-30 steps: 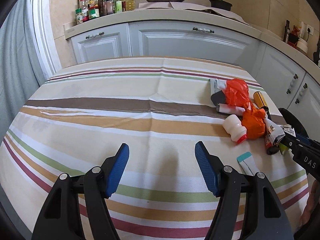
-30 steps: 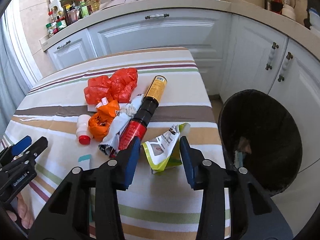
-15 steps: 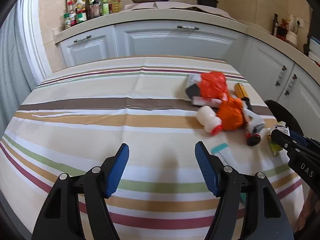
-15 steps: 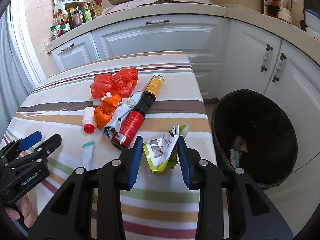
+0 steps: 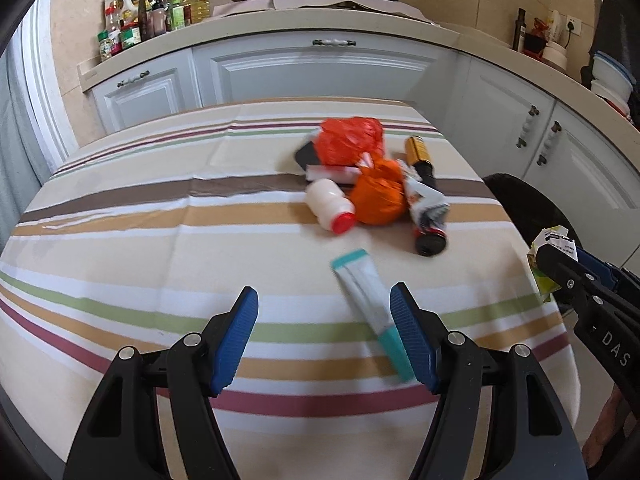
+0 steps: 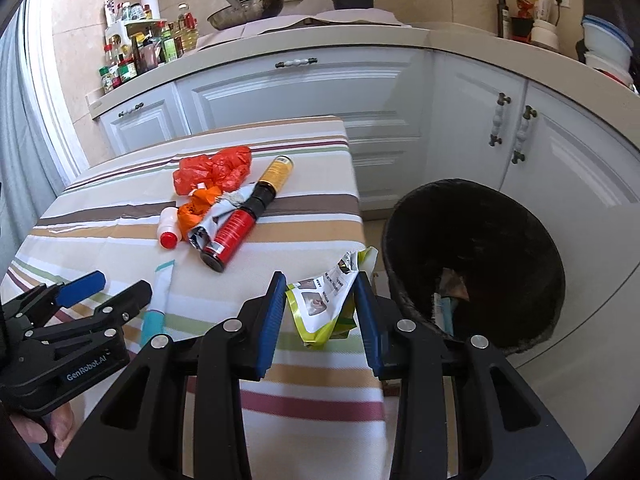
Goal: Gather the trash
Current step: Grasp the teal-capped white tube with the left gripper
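My right gripper is shut on a crumpled green and white snack wrapper and holds it above the table's right edge, beside the black trash bin. My left gripper is open and empty, just above a white and teal tube that lies by its right finger. Farther back lies a trash pile: red plastic bag, orange bag, white bottle with red cap, and a red, black and yellow bottle.
The striped tablecloth covers the table. White kitchen cabinets stand behind, with condiment bottles and a pan on the counter. The bin holds some trash at its bottom.
My right gripper has lifted the wrapper off the table and drawn back toward the bin. My left gripper has moved right toward the tube and stays open.
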{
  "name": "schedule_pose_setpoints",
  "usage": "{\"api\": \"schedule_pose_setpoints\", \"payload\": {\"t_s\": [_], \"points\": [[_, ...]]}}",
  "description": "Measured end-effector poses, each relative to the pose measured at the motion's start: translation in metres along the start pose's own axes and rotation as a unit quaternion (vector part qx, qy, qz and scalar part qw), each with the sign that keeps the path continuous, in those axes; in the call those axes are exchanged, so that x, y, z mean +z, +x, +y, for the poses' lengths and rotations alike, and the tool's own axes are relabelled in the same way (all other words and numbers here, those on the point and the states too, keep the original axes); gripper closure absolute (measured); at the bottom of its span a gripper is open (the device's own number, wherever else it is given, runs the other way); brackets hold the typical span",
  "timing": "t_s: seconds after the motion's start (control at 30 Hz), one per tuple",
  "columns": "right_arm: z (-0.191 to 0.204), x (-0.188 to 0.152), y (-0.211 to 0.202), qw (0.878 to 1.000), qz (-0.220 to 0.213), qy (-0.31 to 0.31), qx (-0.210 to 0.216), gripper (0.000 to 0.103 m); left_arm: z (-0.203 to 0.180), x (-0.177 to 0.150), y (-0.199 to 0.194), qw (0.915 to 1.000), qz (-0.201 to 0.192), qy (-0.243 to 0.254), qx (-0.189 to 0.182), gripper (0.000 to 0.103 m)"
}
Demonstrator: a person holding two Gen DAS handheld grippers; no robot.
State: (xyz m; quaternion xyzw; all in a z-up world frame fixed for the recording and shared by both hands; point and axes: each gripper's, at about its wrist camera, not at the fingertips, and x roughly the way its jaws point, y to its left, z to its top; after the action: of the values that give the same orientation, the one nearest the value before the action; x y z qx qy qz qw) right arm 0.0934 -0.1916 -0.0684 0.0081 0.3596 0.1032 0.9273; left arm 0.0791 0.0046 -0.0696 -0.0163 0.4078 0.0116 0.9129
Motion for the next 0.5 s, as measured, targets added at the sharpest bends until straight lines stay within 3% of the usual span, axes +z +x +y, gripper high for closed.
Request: {"api": "schedule_pose_setpoints", "payload": {"t_s": [0.17,0.5], "points": [[-0.012,-0.005,-0.005,1.000,-0.003,0.012,0.002,0.069,-0.020,-0.007,0.004,0.9997,0.000,0.022,0.003,0.033],[-0.017,-0.009,-0.009,1.000,-0.010,0.020,0.010,0.069,-0.021,-0.015,0.004,0.9991,0.000,0.041,0.003,0.084]]}}
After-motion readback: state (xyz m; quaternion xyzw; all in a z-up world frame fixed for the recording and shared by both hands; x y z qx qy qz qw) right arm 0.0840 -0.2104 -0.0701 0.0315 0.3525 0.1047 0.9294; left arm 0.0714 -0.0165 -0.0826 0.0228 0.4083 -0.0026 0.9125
